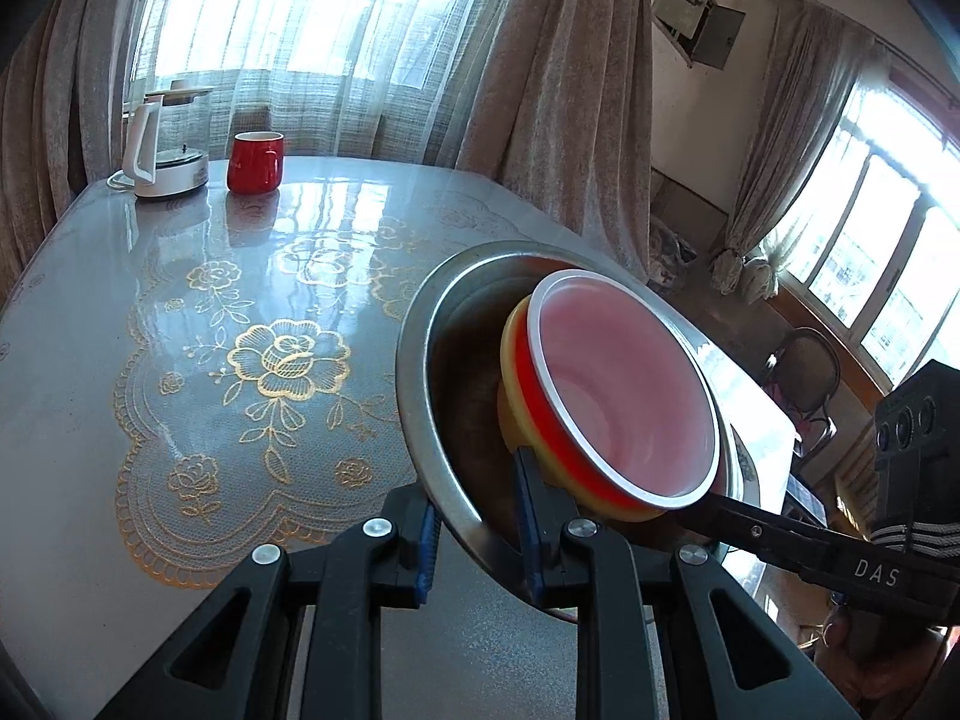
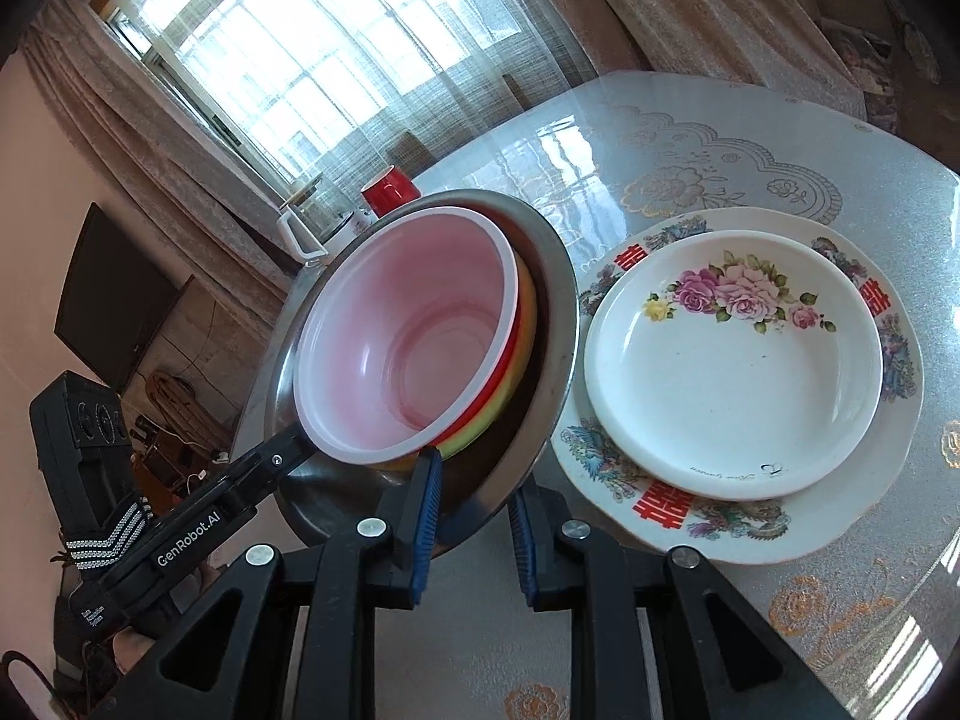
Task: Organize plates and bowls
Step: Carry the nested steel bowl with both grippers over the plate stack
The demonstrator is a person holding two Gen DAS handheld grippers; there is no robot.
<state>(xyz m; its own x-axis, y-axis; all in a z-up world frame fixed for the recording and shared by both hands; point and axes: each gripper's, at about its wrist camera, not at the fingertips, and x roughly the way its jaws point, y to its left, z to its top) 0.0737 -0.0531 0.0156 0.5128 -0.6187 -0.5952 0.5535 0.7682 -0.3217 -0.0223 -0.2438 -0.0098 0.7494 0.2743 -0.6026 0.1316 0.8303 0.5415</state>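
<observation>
A steel bowl (image 1: 444, 384) holds a nested yellow bowl (image 1: 513, 396) and a red bowl with a pink inside (image 1: 624, 384). The stack is tilted above the table. My left gripper (image 1: 477, 531) is shut on the steel bowl's rim. My right gripper (image 2: 474, 525) grips the opposite rim of the steel bowl (image 2: 540, 312); the red bowl (image 2: 414, 330) and the yellow bowl (image 2: 510, 384) sit inside it. A white rose plate (image 2: 732, 372) lies stacked on a larger patterned plate (image 2: 870, 480) to the right.
A red mug (image 1: 255, 162) and a white kettle (image 1: 159, 150) stand at the table's far edge by the curtains. The glass-topped table (image 1: 210, 300) has a gold lace floral cloth. A chair (image 1: 807, 372) stands beyond the table's right side.
</observation>
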